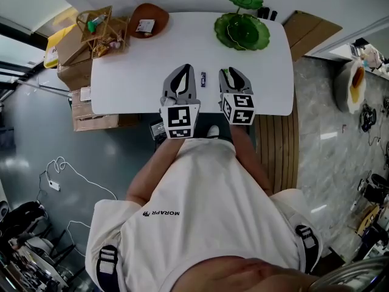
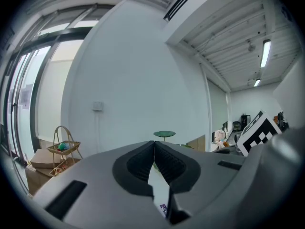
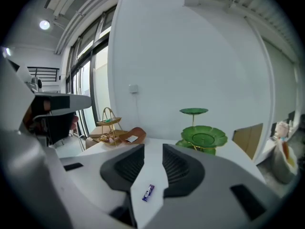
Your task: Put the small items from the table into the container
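A small purple-wrapped candy [image 1: 203,78] lies on the white table [image 1: 134,66] between my two grippers. In the right gripper view the candy [image 3: 148,192] shows on the tabletop through the gap of my right gripper [image 3: 153,147], whose jaws stand apart and touch nothing. My left gripper [image 2: 154,143] has its jaws closed together with nothing in them; a bit of the candy [image 2: 164,207] peeks out below them. In the head view the left gripper [image 1: 184,67] and right gripper [image 1: 230,70] hover side by side over the table's near half. A brown bowl [image 1: 148,20] holding a white packet sits at the far left.
A green two-tier leaf stand [image 1: 241,29] occupies the far right of the table. A wire basket [image 1: 97,26] with small things stands on cardboard boxes beyond the table's left corner. A wooden bench [image 1: 276,145] runs along the right.
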`<state>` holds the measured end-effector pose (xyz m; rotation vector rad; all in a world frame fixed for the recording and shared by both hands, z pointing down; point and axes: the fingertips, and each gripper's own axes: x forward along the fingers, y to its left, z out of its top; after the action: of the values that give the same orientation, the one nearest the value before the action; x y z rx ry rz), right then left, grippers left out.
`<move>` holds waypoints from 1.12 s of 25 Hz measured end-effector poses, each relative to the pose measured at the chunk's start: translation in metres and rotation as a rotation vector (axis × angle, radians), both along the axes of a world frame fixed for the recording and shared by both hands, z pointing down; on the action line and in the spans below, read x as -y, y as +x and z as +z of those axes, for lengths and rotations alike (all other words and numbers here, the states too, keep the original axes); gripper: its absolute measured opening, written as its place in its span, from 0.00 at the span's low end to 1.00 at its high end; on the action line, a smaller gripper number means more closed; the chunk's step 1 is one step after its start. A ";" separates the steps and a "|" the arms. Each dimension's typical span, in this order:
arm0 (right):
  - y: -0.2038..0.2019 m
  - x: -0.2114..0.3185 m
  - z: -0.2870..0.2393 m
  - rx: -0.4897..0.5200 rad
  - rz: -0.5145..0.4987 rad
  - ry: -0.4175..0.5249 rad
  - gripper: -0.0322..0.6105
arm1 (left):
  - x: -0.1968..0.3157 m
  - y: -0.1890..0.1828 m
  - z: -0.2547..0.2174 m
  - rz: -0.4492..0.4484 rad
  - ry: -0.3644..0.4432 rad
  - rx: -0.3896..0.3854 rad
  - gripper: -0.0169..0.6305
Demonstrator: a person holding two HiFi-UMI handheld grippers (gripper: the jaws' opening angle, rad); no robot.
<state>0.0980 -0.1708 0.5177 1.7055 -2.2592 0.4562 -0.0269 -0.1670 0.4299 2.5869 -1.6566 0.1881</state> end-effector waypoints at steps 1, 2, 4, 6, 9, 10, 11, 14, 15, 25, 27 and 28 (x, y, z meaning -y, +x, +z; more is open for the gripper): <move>0.002 0.001 0.005 -0.004 0.000 -0.012 0.23 | 0.001 0.000 0.001 0.001 -0.002 -0.001 0.03; 0.002 0.002 0.010 -0.008 -0.003 -0.022 0.23 | 0.002 0.000 0.002 0.002 -0.004 -0.002 0.03; 0.002 0.002 0.023 -0.017 -0.013 -0.046 0.23 | 0.002 0.000 0.004 0.004 -0.005 -0.001 0.03; 0.004 0.001 0.037 -0.025 -0.022 -0.079 0.26 | 0.003 0.002 0.004 0.007 -0.005 0.004 0.03; 0.008 0.001 0.056 -0.034 -0.030 -0.132 0.33 | 0.003 0.005 0.006 0.009 -0.007 0.006 0.03; 0.010 0.001 0.063 -0.044 -0.032 -0.147 0.33 | 0.003 0.006 0.008 0.010 -0.009 0.007 0.03; 0.012 0.000 0.070 -0.053 -0.032 -0.160 0.34 | 0.002 0.006 0.009 0.011 -0.010 0.007 0.03; 0.020 0.000 0.092 -0.060 -0.032 -0.210 0.36 | 0.003 0.005 0.010 0.006 -0.010 0.007 0.03; 0.021 -0.002 0.099 -0.056 -0.033 -0.230 0.37 | 0.003 0.005 0.010 0.003 -0.011 0.007 0.03; 0.040 -0.011 0.150 -0.094 0.023 -0.330 0.38 | -0.001 0.006 0.022 0.012 -0.040 0.046 0.03; 0.043 -0.015 0.163 -0.109 0.028 -0.344 0.38 | 0.000 0.005 0.023 0.011 -0.042 0.053 0.03; 0.044 -0.016 0.170 -0.115 0.027 -0.350 0.38 | 0.000 0.004 0.023 0.010 -0.041 0.055 0.03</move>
<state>0.1419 -0.1547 0.6874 1.5418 -1.9420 0.6948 -0.0231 -0.1675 0.4528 2.5828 -1.6389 0.2929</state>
